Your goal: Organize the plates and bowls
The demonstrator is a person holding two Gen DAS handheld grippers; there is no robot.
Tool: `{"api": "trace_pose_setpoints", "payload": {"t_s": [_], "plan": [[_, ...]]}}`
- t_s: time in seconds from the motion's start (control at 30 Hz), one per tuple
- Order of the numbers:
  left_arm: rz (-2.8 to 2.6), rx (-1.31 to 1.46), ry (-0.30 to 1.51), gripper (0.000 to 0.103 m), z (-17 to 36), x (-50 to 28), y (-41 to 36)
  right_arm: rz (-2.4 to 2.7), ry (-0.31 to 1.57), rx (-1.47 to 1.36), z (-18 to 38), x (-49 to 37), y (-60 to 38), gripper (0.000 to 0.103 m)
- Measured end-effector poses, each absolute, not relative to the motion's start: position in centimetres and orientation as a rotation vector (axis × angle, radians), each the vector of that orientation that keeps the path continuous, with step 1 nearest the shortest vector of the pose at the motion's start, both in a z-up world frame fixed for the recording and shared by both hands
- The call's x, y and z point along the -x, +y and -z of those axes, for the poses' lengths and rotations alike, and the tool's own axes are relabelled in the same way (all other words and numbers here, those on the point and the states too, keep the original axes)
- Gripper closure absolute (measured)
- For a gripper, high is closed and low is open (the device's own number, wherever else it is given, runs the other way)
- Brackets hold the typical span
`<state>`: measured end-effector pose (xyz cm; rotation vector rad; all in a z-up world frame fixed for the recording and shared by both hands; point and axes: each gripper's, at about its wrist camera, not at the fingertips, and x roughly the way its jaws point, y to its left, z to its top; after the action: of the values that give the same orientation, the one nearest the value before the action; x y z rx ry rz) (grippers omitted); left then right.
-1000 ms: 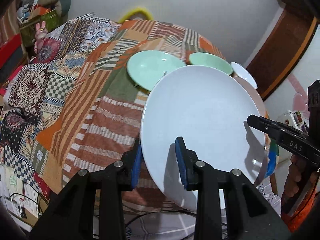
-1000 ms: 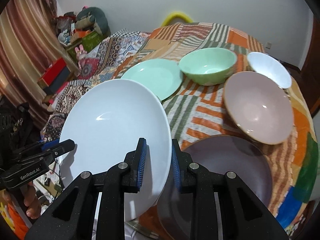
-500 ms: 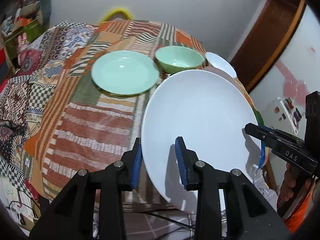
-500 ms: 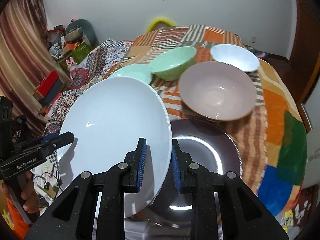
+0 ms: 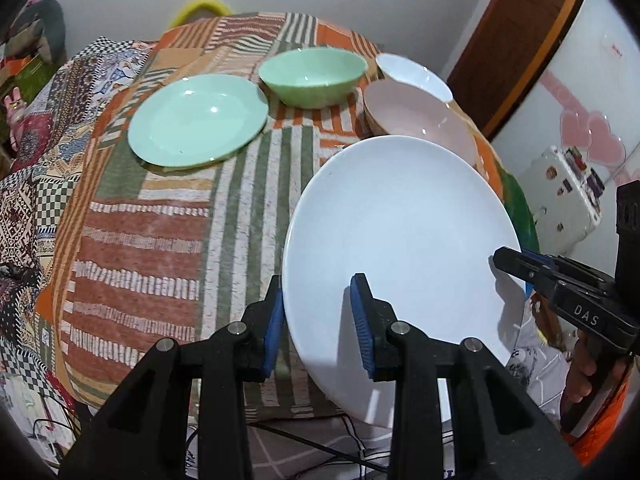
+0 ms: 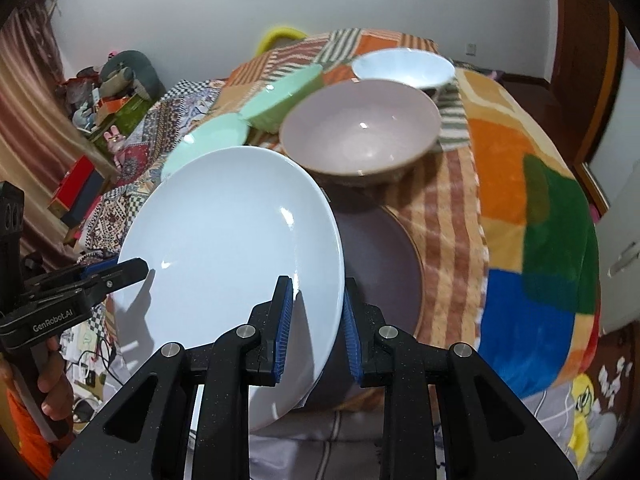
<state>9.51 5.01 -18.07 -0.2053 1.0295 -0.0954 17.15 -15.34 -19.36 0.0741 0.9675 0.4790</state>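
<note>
A large white plate (image 5: 400, 224) is held in the air between both grippers, above a dark purple plate (image 6: 380, 248) at the table's near edge. My left gripper (image 5: 318, 320) is shut on the white plate's left rim. My right gripper (image 6: 316, 316) is shut on its right rim (image 6: 240, 232). On the patchwork cloth lie a green plate (image 5: 196, 120), a green bowl (image 5: 312, 76), a pink bowl (image 6: 360, 128) and a small white bowl (image 6: 404, 66).
The round table (image 5: 140, 232) is covered by a striped patchwork cloth. A wooden door (image 5: 520, 40) stands at the right. Clutter and a curtain (image 6: 24, 120) lie at the left. Cables lie on the floor below the table edge.
Both grippers carried the white plate rightward along the table, from beside the green plate to over the dark purple plate. Both grips stayed closed.
</note>
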Motion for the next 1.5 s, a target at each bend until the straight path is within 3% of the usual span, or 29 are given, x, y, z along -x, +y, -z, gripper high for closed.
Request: {"api": "trace_pose_setpoints", "payload": {"t_s": [0.63,1.5], "plan": [[0.122,0.161,1.134,0.071,21.4,-12.9,2.8,-0.437,1.054,-0.129,22.2,-18.1,-17.5,0.08],[0.143,0.162,1.176,0.07,23.6,-15.5,1.9,-0.431,1.029,-0.146,21.7,-19.3,-18.6,0.078]]}}
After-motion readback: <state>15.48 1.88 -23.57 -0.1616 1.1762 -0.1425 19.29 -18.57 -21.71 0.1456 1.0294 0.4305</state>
